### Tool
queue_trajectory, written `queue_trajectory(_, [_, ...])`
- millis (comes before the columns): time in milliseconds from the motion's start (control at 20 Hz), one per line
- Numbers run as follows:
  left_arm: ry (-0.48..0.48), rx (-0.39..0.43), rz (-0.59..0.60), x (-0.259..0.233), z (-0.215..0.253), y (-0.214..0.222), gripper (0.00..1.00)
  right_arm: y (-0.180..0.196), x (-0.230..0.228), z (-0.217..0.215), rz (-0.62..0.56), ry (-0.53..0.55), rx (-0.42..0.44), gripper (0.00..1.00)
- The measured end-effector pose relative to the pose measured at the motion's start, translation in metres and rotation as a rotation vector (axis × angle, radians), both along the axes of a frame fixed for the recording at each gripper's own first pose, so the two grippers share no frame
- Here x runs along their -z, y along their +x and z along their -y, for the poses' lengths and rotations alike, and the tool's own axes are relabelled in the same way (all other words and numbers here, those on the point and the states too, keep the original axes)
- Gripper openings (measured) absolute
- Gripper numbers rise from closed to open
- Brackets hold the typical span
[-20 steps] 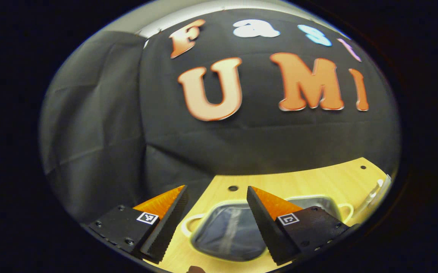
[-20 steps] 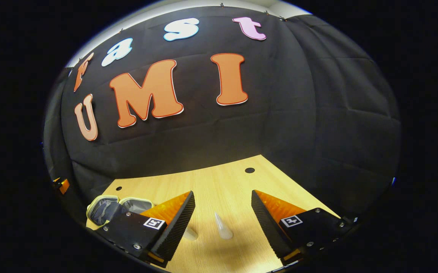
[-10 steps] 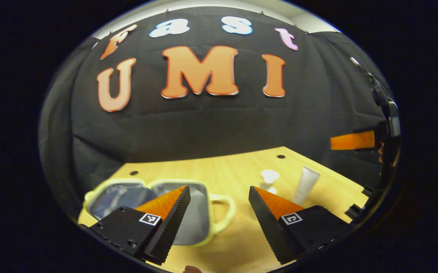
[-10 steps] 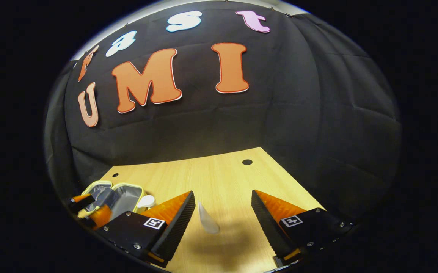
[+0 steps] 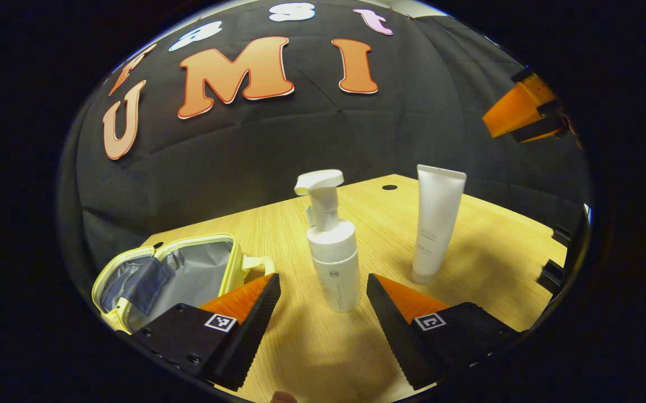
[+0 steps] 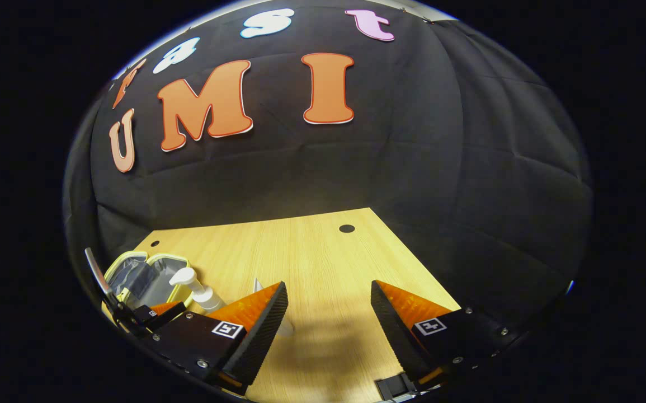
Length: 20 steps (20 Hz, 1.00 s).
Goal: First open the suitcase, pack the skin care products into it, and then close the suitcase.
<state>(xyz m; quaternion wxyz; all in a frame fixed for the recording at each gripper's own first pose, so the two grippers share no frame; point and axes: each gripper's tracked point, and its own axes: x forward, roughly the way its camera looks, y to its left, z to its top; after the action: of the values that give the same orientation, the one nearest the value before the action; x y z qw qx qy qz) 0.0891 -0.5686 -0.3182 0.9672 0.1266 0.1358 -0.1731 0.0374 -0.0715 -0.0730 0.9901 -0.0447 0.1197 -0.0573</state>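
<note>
With the left gripper (image 5: 323,313) held fingers apart before it, the upright pump bottle (image 5: 331,252) – on the desk (image 5: 485,252) beside the opened suitcase (image 5: 188,274) – was judged light, stiff, slippery and best gripped mid-body.

A light wooden table (image 5: 485,252) with small dark round holes near its far edge carries three things. A small pale-yellow suitcase (image 5: 132,268) with a grey lining lies open at its left. A white pump bottle (image 5: 333,246) stands upright near the middle, and just beside it a white squeeze tube (image 5: 434,224) stands on its cap.
</note>
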Motion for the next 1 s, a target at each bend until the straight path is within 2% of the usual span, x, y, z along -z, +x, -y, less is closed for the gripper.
queue_trajectory(200, [-0.016, -0.021, -0.012, 0.02, 0.012, 0.031, 0.99, 0.001, 0.021, 0.001, -0.043, 0.004, -0.005, 0.96])
queue_trajectory(350, [-0.034, 0.012, -0.023, 0.026, 0.027, 0.033, 0.97, 0.002, 0.036, -0.003, -0.073, 0.009, -0.021, 0.96])
queue_trajectory(500, [-0.022, 0.029, -0.015, 0.023, 0.033, 0.032, 0.66, -0.002, 0.043, -0.013, -0.084, -0.017, -0.058, 0.96])
queue_trajectory(650, [-0.068, 0.015, -0.11, 0.023, 0.029, 0.025, 0.62, -0.005, 0.054, -0.023, -0.104, -0.031, -0.105, 0.95])
queue_trajectory(800, [-0.132, -0.002, -0.161, -0.007, 0.013, 0.007, 0.63, -0.01, 0.074, -0.038, -0.137, -0.053, -0.154, 0.95])
queue_trajectory(1000, [-0.177, -0.001, -0.212, -0.057, -0.021, -0.022, 0.63, 0.001, 0.11, -0.063, -0.199, -0.065, -0.217, 0.95])
